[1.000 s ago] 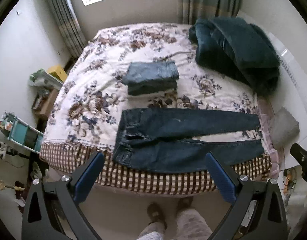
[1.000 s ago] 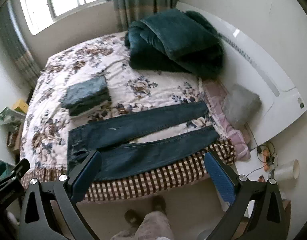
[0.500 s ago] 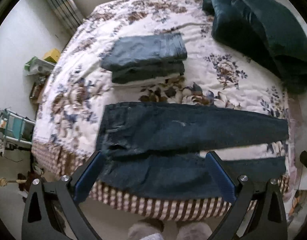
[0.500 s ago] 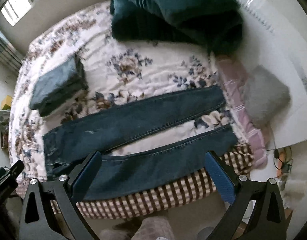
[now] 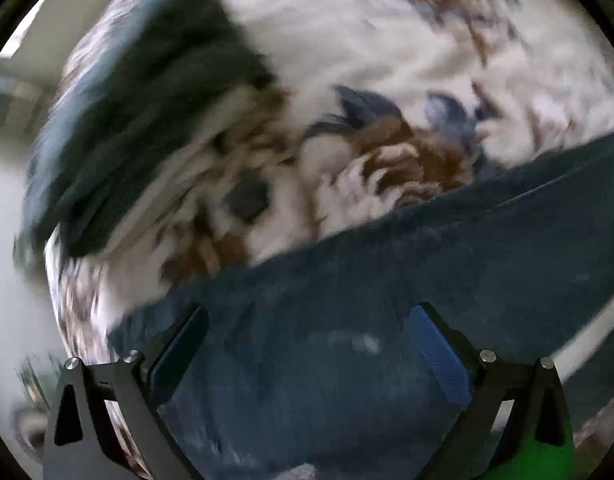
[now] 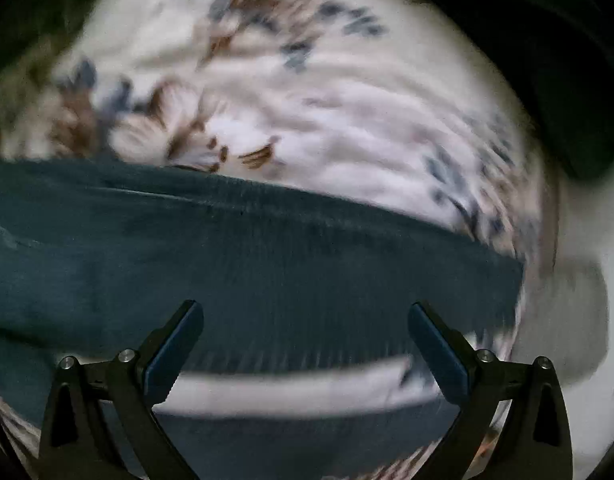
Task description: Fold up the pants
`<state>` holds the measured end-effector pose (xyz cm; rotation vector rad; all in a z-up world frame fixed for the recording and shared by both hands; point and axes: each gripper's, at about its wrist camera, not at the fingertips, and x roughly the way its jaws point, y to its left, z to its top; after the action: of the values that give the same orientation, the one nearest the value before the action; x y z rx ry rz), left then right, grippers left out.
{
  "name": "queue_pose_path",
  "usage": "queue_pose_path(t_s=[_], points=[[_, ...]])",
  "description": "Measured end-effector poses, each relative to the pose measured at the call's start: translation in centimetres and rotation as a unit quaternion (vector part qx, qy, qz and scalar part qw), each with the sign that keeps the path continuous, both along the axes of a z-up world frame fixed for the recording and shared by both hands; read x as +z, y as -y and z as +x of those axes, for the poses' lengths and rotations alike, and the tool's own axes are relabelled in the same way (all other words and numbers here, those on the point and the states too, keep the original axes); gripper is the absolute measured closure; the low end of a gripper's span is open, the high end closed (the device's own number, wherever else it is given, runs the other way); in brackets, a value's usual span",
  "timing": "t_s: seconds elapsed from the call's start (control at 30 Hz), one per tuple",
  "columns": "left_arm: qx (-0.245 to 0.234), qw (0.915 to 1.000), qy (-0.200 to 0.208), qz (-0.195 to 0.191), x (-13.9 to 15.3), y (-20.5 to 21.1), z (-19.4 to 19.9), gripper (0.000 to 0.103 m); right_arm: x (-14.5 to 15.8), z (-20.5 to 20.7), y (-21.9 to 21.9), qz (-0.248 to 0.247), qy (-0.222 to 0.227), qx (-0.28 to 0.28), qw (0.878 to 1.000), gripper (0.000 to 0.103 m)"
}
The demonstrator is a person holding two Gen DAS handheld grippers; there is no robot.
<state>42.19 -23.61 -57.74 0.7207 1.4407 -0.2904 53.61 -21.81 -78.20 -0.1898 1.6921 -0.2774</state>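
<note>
Bedspread (image 5: 387,60), floral, fills both blurred views. Dark pants (image 5: 347,280) lie flat across it, legs apart. Folded jeans stack (image 5: 139,120) beyond the waist end. Left gripper (image 5: 307,344) spread wide above waist; right gripper (image 6: 305,340) spread above far leg.

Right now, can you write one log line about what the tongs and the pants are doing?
left tongs: open, above pants | right tongs: open, above pants leg | pants: flat on floral bedspread, unfolded | view: blurred
</note>
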Motion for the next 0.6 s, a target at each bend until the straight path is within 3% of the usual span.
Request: queue_pose_path(t_s=[0.1,0.23,0.27,0.3,0.37,0.4,0.43,0.5,0.6], points=[[-0.049,0.9981,-0.034,0.014,-3.1,1.3,1.0,0.000,-5.1,2.7,0.3,-0.010,-0.054,0.085,0.995,0.001],[-0.068,0.9945,-0.080,-0.010,-4.9,1.5,2.3,0.001,-9.5,4.9,0.4,0.038,-0.117,0.165,0.978,0.004],[-0.070,0.9938,-0.084,-0.022,-4.7,1.3,2.5,0.008,-9.8,5.2,0.5,0.049,-0.121,0.168,0.977,0.008],[-0.072,0.9920,-0.093,-0.047,-4.2,1.0,2.5,0.016,-10.2,5.5,0.6,0.072,-0.128,0.168,0.975,0.018],[-0.067,0.9868,-0.117,-0.090,-3.2,0.5,2.4,0.056,-10.1,5.6,0.5,0.091,-0.127,0.172,0.973,0.037],[-0.070,0.9859,-0.116,-0.098,-2.6,0.3,2.0,0.062,-9.9,5.5,0.4,0.099,-0.121,0.171,0.973,0.053],[-0.077,0.9858,-0.110,-0.101,-2.0,0.3,1.7,0.075,-9.6,5.3,0.3,0.102,-0.113,0.169,0.974,0.068],[-0.081,0.9871,-0.094,-0.102,-0.6,-0.1,1.2,0.090,-9.1,4.7,0.3,0.095,-0.094,0.159,0.978,0.083],[-0.068,0.9883,-0.074,-0.115,1.6,-1.0,0.8,0.096,-8.6,3.5,0.4,0.083,-0.065,0.133,0.986,0.089]])
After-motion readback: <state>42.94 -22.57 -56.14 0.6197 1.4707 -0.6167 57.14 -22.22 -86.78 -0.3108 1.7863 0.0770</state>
